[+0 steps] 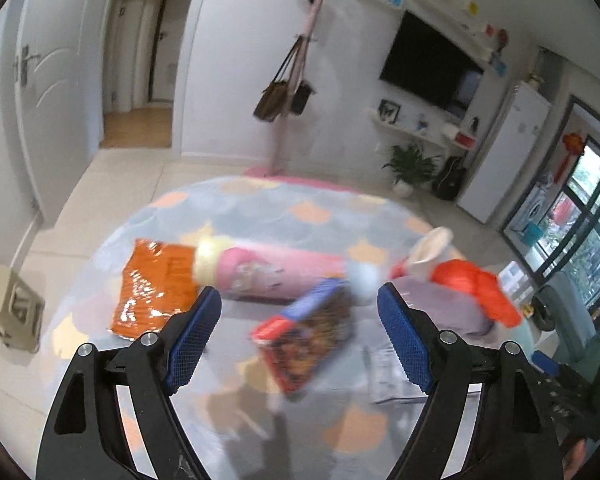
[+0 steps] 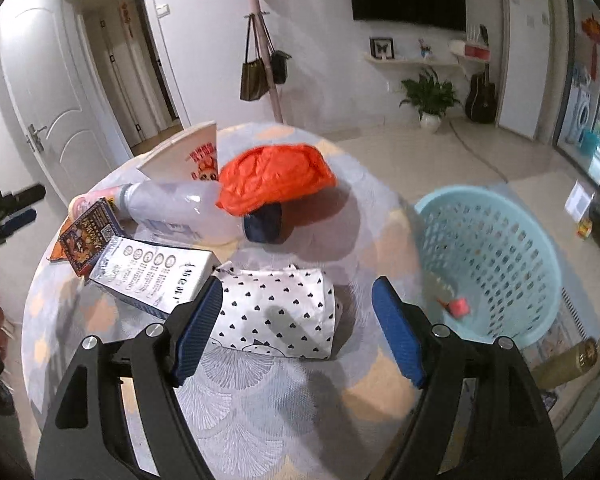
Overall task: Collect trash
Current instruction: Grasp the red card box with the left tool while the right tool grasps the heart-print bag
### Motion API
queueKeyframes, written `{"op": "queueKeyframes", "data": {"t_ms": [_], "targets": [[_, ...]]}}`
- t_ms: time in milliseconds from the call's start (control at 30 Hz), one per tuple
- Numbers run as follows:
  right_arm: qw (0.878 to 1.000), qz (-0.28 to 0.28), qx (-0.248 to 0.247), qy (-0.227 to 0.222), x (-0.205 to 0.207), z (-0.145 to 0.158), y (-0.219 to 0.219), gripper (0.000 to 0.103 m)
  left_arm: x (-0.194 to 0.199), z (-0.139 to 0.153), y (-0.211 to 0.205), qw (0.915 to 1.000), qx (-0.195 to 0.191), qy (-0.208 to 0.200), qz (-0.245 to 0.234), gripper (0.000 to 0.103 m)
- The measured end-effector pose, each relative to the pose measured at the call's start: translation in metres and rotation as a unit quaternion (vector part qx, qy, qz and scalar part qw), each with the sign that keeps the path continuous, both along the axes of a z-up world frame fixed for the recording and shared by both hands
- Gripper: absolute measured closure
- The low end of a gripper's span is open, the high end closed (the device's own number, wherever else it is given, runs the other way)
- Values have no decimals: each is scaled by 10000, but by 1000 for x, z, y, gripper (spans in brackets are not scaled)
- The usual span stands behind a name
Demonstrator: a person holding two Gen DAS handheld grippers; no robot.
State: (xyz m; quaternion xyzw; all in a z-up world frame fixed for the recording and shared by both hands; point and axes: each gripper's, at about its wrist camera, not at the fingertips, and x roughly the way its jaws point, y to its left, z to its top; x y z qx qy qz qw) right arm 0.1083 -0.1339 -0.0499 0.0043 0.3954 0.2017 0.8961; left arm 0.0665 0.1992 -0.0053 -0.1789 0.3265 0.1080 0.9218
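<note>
Trash lies on a round table (image 2: 260, 400). In the left wrist view my left gripper (image 1: 299, 312) is open above a red and blue snack packet (image 1: 308, 340), with a pink tube (image 1: 276, 272), an orange wrapper (image 1: 152, 284) and a crumpled orange bag (image 1: 476, 284) beyond. In the right wrist view my right gripper (image 2: 298, 312) is open just before a white heart-print pouch (image 2: 276, 312). A white carton (image 2: 152, 276), a clear bottle (image 2: 180, 208), the orange bag (image 2: 276, 176) and the snack packet (image 2: 88, 236) lie behind it.
A light blue laundry basket (image 2: 500, 256) stands right of the table with a small red piece inside. A paper cup (image 1: 428, 248) lies by the orange bag. A coat stand (image 2: 264, 60), a plant (image 2: 428, 96) and a stool (image 1: 8, 304) stand on the floor.
</note>
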Motion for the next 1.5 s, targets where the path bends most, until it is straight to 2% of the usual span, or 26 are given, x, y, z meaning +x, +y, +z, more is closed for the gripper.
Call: {"op": "queueKeyframes", "data": {"t_ms": [133,233,300,333,400,467,567,633,767,833,933,967,1033,1100,1200,1267,1367,1500], "targets": [[9999,-49,-13,136,5,-9,-3,30,13,-20,17,9997,-130,215,-35,25],[9998,-56,-97,180,6,-13,-4,30,24,-33,22,9978,-512,296,-303,27],[9997,-18,-92,244,8,-16,-2,31,24,-41,18,9966,-618,364,-411,39],[9995,19,-91,286,8,-17,-2,35,23,-46,16,9959,-643,419,-483,44],[9992,126,-78,380,8,-20,1,46,21,-52,12,9948,-677,510,-570,60],[9988,227,-60,420,6,-21,2,58,15,-57,8,9936,-719,590,-636,67],[9985,366,-162,371,-1,-20,6,67,0,-66,6,9913,-880,717,-663,69],[9980,495,-236,309,-9,-19,8,68,-10,-70,7,9912,-912,749,-593,71],[9965,729,-325,237,-24,-18,13,69,-34,-73,11,9912,-1003,705,-503,71],[9952,911,-256,241,-33,-16,14,69,-38,-70,12,9925,-904,682,-461,70],[9925,1177,-131,288,-42,-14,15,69,-30,-55,11,9967,-406,601,-367,47],[9906,1334,-68,304,-47,-13,16,69,-24,-49,10,9975,-252,518,-408,34],[9864,1611,42,316,-55,-11,17,69,-11,-41,7,9977,-26,405,-544,23],[9831,1817,91,221,-65,-7,15,69,9,-40,3,9964,304,480,-623,23],[9852,1710,-62,-26,-69,0,12,63,33,-47,0,9932,451,674,-838,25],[9881,1519,-199,-145,-64,2,12,39,42,-54,-4,9903,422,784,-1062,25],[9881,1531,-126,-59,-48,-4,18,38,41,-59,-12,9867,415,849,-1319,29],[9883,1497,-190,240,-27,-24,32,38,28,-66,-18,9835,356,1085,-1402,45]]}}
